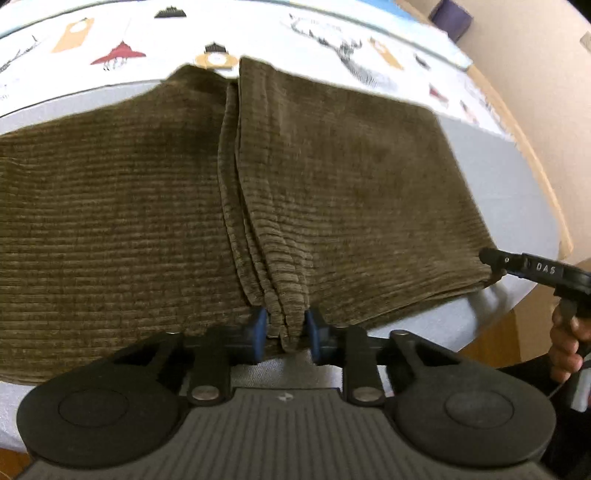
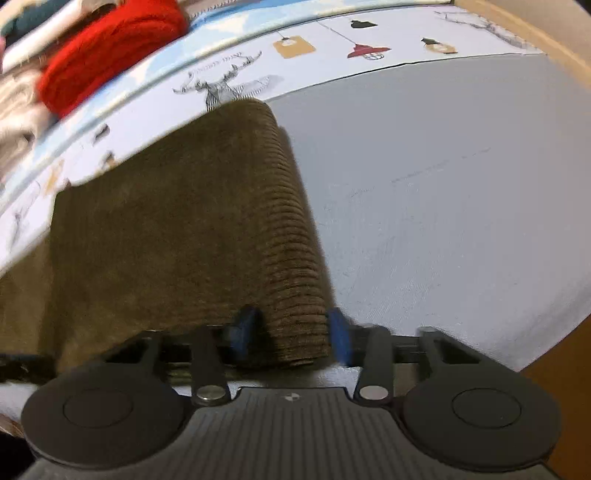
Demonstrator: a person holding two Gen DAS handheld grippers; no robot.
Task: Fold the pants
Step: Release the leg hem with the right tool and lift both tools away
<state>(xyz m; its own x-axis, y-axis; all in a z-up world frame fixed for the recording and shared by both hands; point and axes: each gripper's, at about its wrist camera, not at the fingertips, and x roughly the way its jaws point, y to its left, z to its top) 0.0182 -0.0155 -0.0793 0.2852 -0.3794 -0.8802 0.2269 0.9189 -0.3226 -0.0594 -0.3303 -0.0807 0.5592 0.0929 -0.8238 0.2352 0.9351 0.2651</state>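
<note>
My left gripper is clenched on a bunched ridge at the near edge of the olive corduroy pants, which lie spread across the grey mat with their far edge over the printed cloth. My right gripper grasps the pants' thick folded right edge at the near corner. Far left, a red knit sits on the printed cloth.
</note>
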